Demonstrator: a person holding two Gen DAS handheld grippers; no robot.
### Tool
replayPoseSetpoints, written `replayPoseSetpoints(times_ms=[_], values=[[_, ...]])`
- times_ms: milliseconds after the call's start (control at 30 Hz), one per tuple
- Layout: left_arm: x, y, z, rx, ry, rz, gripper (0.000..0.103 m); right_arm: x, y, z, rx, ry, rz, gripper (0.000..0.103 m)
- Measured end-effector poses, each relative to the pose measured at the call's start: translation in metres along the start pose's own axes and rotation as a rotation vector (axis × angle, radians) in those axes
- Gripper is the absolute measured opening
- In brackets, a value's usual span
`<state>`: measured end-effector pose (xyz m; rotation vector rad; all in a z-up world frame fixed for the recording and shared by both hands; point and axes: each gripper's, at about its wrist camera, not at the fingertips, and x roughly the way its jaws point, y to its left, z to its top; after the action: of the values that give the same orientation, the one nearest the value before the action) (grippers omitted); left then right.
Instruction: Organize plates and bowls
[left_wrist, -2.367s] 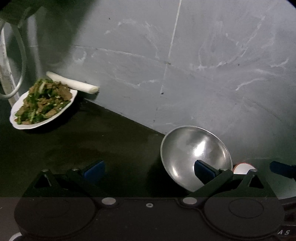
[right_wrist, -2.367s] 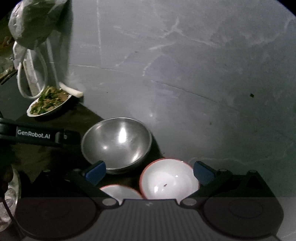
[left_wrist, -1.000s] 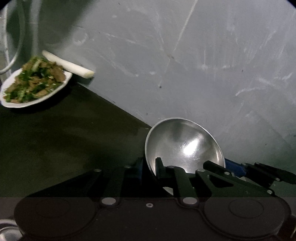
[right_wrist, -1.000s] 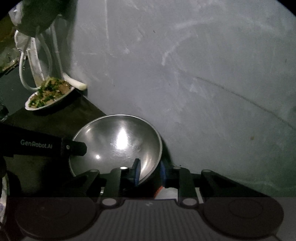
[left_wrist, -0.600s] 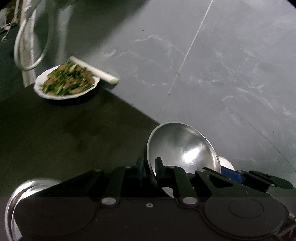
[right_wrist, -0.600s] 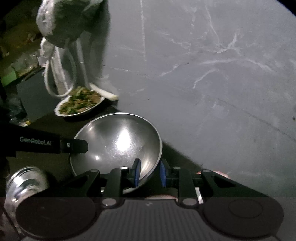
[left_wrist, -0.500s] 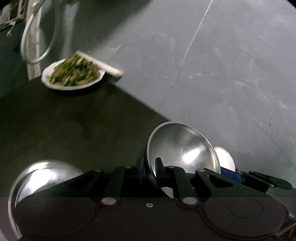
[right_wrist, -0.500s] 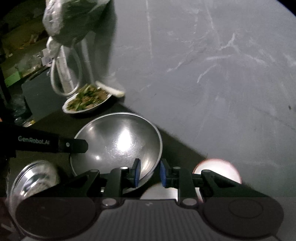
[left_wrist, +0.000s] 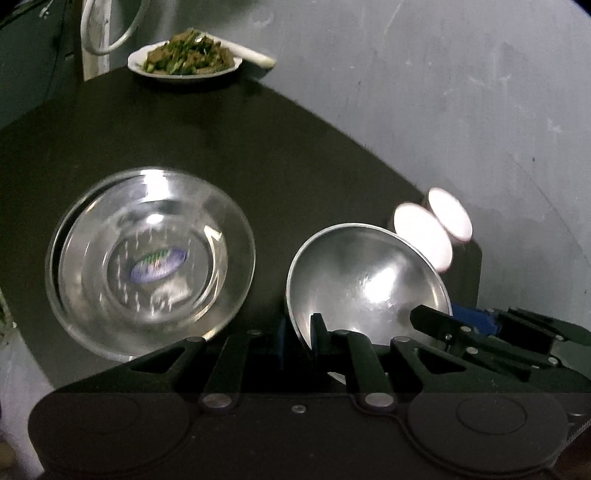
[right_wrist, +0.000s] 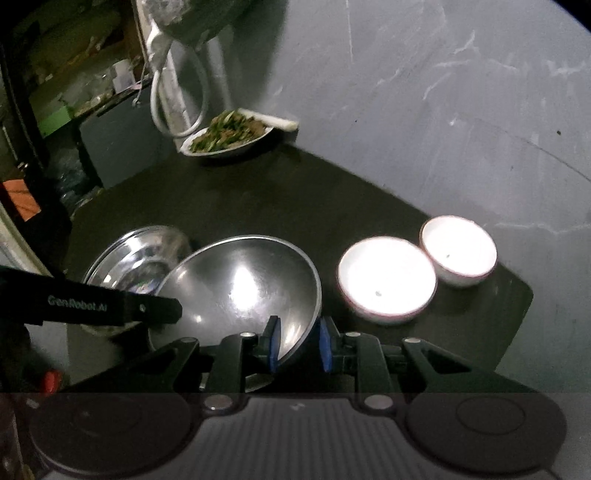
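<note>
Left wrist view: the left gripper (left_wrist: 297, 334) is clamped narrow on the near rim of the steel bowl (left_wrist: 365, 284), one pad inside the rim and one outside. Since a couple of seconds ago, when its jaws stood wide and the bowl sat by the wall, the bowl has been gripped and carried out over the dark table (left_wrist: 229, 147). A second, shallower steel basin (left_wrist: 151, 258) has come into sight on the left, so the carry appears to be heading toward it, probably to nest the two. The held bowl looks plain, deep and polished, tilted toward the camera, with a bright glare inside. Two white bowls (left_wrist: 434, 230) sit beyond it near the table edge. A food plate (left_wrist: 184, 62) rests at the far corner.

Right wrist view: the right gripper (right_wrist: 295, 343) pinches the opposite rim of the same steel bowl (right_wrist: 240, 291), jaws narrow, so both tools share the load. The white bowls (right_wrist: 388, 278), hidden under the steel bowl a second ago, are now uncovered to the right, touching each other. The basin (right_wrist: 136, 258) lies just behind the held bowl's left side, partly covered by the left tool's arm.
</note>
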<state>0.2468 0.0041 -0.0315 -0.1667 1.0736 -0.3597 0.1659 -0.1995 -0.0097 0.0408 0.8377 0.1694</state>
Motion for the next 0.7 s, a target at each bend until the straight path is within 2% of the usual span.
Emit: replayPoseSetpoints(times_ms=[367, 633, 700], values=[[-0.002, -0.001, -0.011, 0.02, 0.067, 0.025, 0.014, 0.0, 0.004, -0.03, 0.001, 0.093, 0.062, 0.025], [0.003, -0.004, -0.011, 0.033, 0.086, 0.037, 0.014, -0.001, 0.001, -0.033, 0.001, 0.092, 0.07, 0.025], [0.002, -0.003, -0.01, 0.028, 0.086, 0.041, 0.017, -0.002, 0.002, -0.034, 0.003, 0.09, 0.076, 0.027]])
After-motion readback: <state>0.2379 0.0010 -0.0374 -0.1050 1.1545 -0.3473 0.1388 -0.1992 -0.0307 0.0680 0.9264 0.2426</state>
